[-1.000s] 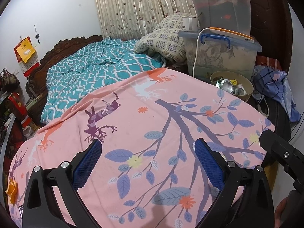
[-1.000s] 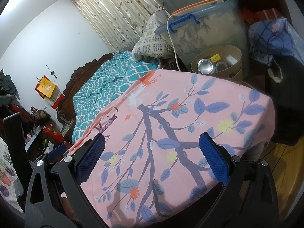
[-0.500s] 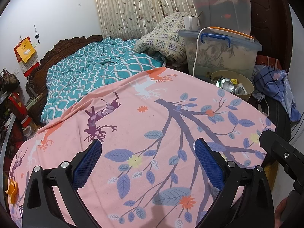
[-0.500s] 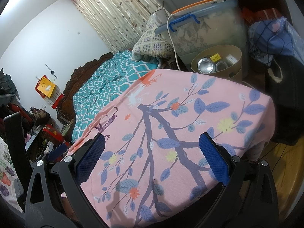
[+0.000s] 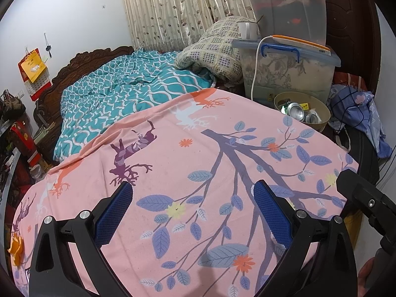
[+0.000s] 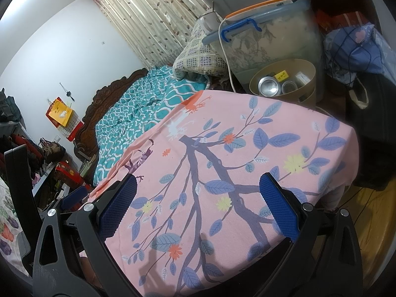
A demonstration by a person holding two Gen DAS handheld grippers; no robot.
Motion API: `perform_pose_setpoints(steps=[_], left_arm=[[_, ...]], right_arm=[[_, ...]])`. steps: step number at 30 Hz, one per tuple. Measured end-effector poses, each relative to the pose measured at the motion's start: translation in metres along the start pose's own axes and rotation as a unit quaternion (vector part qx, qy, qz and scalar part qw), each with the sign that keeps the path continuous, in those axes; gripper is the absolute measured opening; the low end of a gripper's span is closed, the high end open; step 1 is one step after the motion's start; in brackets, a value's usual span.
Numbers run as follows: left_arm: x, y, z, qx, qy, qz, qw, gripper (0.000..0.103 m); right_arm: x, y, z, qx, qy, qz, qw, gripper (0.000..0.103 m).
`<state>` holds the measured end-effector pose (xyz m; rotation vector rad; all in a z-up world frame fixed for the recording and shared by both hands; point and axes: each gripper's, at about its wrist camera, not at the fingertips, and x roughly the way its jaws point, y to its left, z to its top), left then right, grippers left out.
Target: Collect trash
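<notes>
A round tan bin (image 5: 321, 121) (image 6: 307, 74) stands past the far right corner of a pink leaf-patterned cloth (image 5: 198, 168) (image 6: 222, 153). Inside it lie silver cans (image 5: 295, 110) (image 6: 268, 86) and a yellow scrap (image 6: 282, 75). My left gripper (image 5: 193, 210) hovers open over the near part of the cloth with nothing between its blue pads. My right gripper (image 6: 198, 208) is likewise open and empty above the cloth's near right corner. An orange scrap (image 5: 16, 250) lies at the cloth's near left edge.
Stacked clear storage boxes (image 5: 287, 69) (image 6: 269, 32) with a white mug (image 5: 246, 31) and a white cord rise behind the bin. A teal quilt (image 5: 118, 94) and a checked pillow (image 5: 212, 52) lie further back. A blue cloth bundle (image 5: 356, 109) sits right. Clutter fills the left floor.
</notes>
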<state>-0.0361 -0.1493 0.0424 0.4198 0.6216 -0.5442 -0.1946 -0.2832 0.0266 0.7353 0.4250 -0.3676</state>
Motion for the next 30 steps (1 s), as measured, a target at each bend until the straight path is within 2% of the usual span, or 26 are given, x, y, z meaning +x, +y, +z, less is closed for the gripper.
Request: perform_pose_setpoints(steps=[30], left_arm=[[-0.0056,-0.0032,0.0002,0.012,-0.012,-0.006,0.9998,0.094]], right_arm=[[0.0001,-0.0004,-0.0008,0.002,0.000,-0.001,1.000,0.098]])
